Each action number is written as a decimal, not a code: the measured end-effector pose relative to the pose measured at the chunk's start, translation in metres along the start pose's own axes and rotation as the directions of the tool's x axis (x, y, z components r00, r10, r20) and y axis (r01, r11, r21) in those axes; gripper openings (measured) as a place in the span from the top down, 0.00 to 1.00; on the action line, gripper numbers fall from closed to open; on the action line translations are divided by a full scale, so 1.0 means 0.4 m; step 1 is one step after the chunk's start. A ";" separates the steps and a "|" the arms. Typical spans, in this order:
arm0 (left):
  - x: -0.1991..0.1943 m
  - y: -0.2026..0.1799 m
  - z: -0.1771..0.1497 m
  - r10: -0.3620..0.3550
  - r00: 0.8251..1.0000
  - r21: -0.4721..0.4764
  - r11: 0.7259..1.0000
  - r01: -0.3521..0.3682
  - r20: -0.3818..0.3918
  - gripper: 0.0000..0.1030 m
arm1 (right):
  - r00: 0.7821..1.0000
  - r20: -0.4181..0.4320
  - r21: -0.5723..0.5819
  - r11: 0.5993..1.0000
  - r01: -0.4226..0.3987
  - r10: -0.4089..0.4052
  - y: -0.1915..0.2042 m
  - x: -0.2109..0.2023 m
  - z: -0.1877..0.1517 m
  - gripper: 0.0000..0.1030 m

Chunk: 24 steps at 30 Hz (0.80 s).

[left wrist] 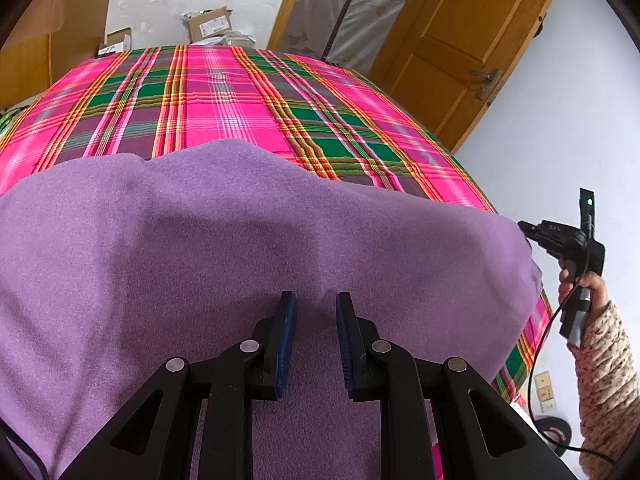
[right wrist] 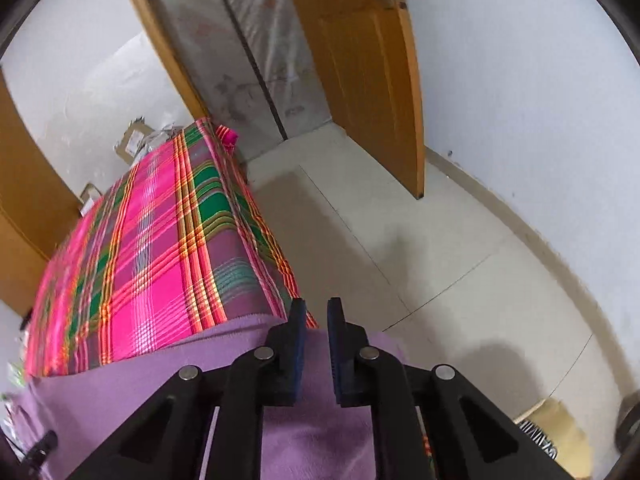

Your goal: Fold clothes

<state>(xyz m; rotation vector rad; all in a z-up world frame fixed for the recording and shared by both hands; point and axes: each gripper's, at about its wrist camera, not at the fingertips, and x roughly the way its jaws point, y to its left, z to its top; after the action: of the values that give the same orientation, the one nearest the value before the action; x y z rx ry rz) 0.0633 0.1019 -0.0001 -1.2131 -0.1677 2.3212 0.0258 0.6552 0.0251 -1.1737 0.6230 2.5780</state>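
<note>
A purple fleece garment (left wrist: 240,240) lies spread over the near end of a bed covered by a pink-and-green plaid sheet (left wrist: 224,104). The left claw (left wrist: 316,312) pinches a raised fold of fleece. The right claw (right wrist: 316,316) hovers at the garment's edge, pads slightly apart, gripping nothing; a wooden door (right wrist: 360,72) stands open beyond.

No text can be read; the label on the cardboard box (left wrist: 210,24) is too small.

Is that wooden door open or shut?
Open: the wooden door stands swung away from its frame, its free edge over the floor.
</note>
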 end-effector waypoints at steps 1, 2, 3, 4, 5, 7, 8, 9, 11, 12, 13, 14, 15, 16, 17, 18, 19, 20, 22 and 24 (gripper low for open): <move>0.000 0.001 0.000 -0.001 1.000 -0.001 1.000 0.001 0.000 0.80 | 1.000 0.007 0.008 1.000 -0.004 0.004 -0.008 -0.012 -0.005 0.78; -0.001 0.002 0.001 -0.002 1.000 -0.001 1.000 0.002 0.000 0.80 | 1.000 0.012 0.030 0.999 -0.017 0.017 -0.022 -0.027 -0.014 0.69; -0.002 0.003 0.001 -0.003 1.000 -0.003 1.000 0.003 0.001 0.80 | 0.999 0.011 0.058 0.998 -0.036 0.036 -0.034 -0.036 -0.023 0.65; -0.003 0.004 0.000 -0.005 1.000 -0.006 1.000 0.005 0.001 0.80 | 0.998 0.005 0.094 0.994 -0.064 0.064 -0.050 -0.042 -0.038 0.64; -0.003 0.005 -0.001 -0.006 1.000 -0.010 1.000 0.006 0.002 0.80 | 0.996 -0.001 0.131 0.987 -0.094 0.095 -0.069 -0.049 -0.055 0.64; -0.006 0.007 -0.002 -0.007 1.000 -0.014 1.000 0.007 0.003 0.80 | 0.990 -0.027 0.165 0.977 -0.132 0.138 -0.084 -0.051 -0.084 0.64; -0.008 0.006 -0.003 -0.006 1.000 -0.014 1.000 0.006 0.003 0.80 | 0.986 -0.040 0.180 0.972 -0.150 0.159 -0.090 -0.052 -0.098 0.64; -0.010 0.006 -0.004 -0.004 1.000 -0.013 1.000 0.004 0.004 0.80 | 0.985 -0.040 0.178 0.971 -0.159 0.169 -0.088 -0.052 -0.107 0.64; -0.015 0.007 -0.007 -0.001 1.000 -0.014 1.000 0.001 0.005 0.80 | 0.983 -0.032 0.165 0.971 -0.173 0.181 -0.082 -0.054 -0.122 0.73; -0.017 0.008 -0.009 0.000 1.000 -0.016 1.000 0.000 0.006 0.80 | 0.982 -0.027 0.156 0.971 -0.178 0.185 -0.076 -0.057 -0.124 0.80; -0.020 0.010 -0.010 -0.001 1.000 -0.018 1.000 0.001 0.008 0.80 | 0.982 -0.022 0.147 0.972 -0.182 0.188 -0.069 -0.060 -0.123 0.87; -0.022 0.012 -0.011 0.001 1.000 -0.021 1.000 -0.001 0.008 0.80 | 0.987 -0.015 0.126 0.979 -0.158 0.161 -0.060 -0.070 -0.120 0.95; -0.026 0.014 -0.013 0.003 1.000 -0.025 1.000 -0.002 0.011 0.80 | 0.989 -0.008 0.117 0.983 -0.143 0.145 -0.055 -0.078 -0.117 0.95; -0.032 0.017 -0.015 0.002 1.000 -0.028 1.000 -0.001 0.017 0.80 | 0.991 -0.001 0.112 0.985 -0.132 0.133 -0.051 -0.087 -0.113 0.95; -0.037 0.019 -0.016 0.003 1.000 -0.028 1.000 -0.002 0.019 0.80 | 0.992 0.014 0.110 0.986 -0.124 0.123 -0.049 -0.101 -0.112 0.95; -0.041 0.021 -0.018 0.003 1.000 -0.029 1.000 -0.002 0.021 0.80 | 0.995 0.021 0.097 0.990 -0.103 0.102 -0.043 -0.110 -0.114 0.95; -0.046 0.024 -0.020 0.003 1.000 -0.030 1.000 -0.002 0.023 0.80 | 0.997 0.025 0.081 0.994 -0.079 0.077 -0.036 -0.117 -0.118 0.95; -0.048 0.027 -0.022 0.003 1.000 -0.031 1.000 -0.002 0.020 0.80 | 0.998 0.029 0.065 0.996 -0.054 0.052 -0.029 -0.124 -0.121 0.95; -0.052 0.036 -0.027 -0.002 1.000 -0.041 0.999 0.003 0.020 0.80 | 0.999 0.038 0.033 0.999 -0.004 0.003 -0.014 -0.138 -0.129 0.95; -0.056 0.042 -0.030 -0.005 1.000 -0.049 0.999 0.006 0.019 0.80 | 0.998 0.038 0.025 0.998 0.056 -0.057 -0.009 -0.141 -0.135 0.95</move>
<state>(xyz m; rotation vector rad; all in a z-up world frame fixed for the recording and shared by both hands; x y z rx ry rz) 0.0768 0.0750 0.0037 -1.2126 -0.2357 2.3368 0.0994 0.6306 0.0351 -1.1156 0.6012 2.5326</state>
